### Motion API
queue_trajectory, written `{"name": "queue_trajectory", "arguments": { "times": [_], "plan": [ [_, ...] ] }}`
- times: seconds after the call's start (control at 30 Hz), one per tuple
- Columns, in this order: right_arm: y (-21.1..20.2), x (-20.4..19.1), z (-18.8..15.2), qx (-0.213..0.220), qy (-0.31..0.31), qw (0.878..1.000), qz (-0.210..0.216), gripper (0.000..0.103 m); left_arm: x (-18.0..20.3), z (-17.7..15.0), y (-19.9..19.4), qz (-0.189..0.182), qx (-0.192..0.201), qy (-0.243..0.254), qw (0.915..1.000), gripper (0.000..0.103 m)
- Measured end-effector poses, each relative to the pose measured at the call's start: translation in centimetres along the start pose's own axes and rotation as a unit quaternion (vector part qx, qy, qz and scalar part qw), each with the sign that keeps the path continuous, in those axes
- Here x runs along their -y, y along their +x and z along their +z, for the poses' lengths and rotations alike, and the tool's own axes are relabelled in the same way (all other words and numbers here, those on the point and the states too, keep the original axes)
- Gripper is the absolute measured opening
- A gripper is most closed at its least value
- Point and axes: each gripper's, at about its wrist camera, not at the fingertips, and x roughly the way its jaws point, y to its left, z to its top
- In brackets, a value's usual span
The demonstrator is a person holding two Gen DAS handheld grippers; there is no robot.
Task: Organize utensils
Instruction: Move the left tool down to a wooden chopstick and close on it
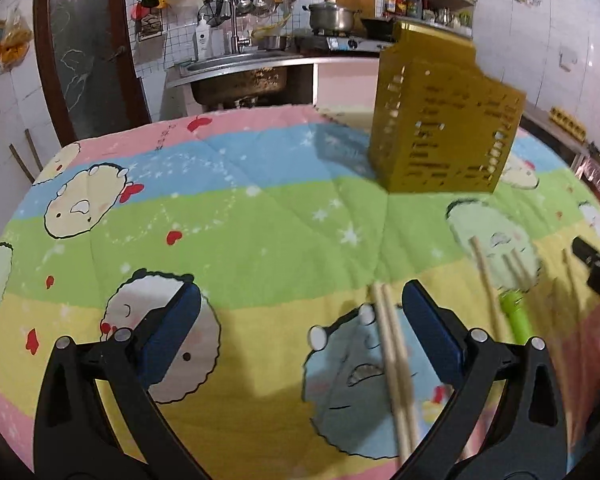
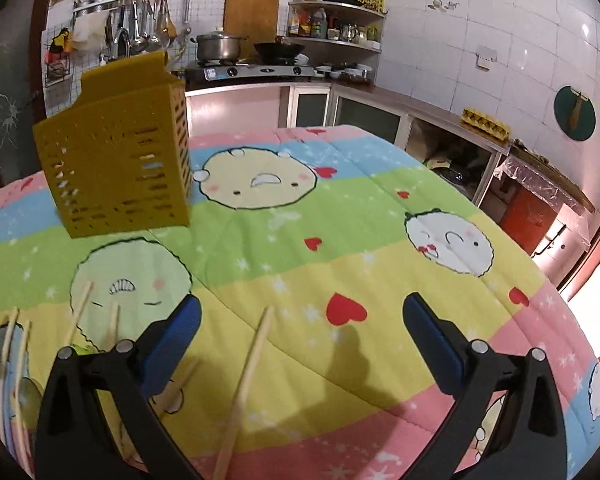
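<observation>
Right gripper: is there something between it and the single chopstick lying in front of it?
Nothing visible. The right gripper is open, and the chopstick lies on bare cloth between its fingers. The yellow holder stands farther back to the left, out of the way.

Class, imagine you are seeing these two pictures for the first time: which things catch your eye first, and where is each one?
The bright striped cartoon quilt covering the table dominates both views. On it, towards the far side, stands a mustard-yellow slotted utensil holder. Wooden chopsticks lie scattered on the near part of the quilt, a pair between the open left gripper fingers and a single chopstick between those of the open right gripper.
</observation>
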Motion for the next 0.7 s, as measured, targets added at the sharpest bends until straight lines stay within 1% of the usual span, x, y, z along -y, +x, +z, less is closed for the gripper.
{"name": "queue_trajectory", "arguments": {
  "times": [0.1,0.27,0.53,0.6,0.67,0.7],
  "plan": [
    [0.4,0.0,-0.1,-0.002,0.002,1.0,-0.001,0.099,-0.2,-0.2,0.9,-0.004,-0.024,-0.004,0.9997,0.097],
    [0.6,0.2,-0.4,-0.005,0.008,1.0,0.003,0.099,-0.4,-0.6,1.8,-0.008,-0.047,-0.004,0.9989,0.096],
    [1.1,0.5,-0.5,-0.015,0.016,1.0,0.006,0.099,-0.2,-0.8,2.2,-0.013,-0.055,-0.001,0.9984,0.095],
    [1.1,0.5,-0.5,-0.015,0.017,1.0,0.004,0.099,0.2,-0.9,2.2,-0.014,-0.06,0.007,0.9981,0.095],
    [1.2,0.5,-0.5,-0.016,0.016,1.0,0.002,0.099,0.7,-1.1,2.4,-0.013,-0.066,0.018,0.9976,0.092],
    [1.2,0.5,-0.5,-0.016,0.016,1.0,0.002,0.099,0.8,-1.2,2.4,-0.012,-0.065,0.02,0.9976,0.091]
  ]
}}
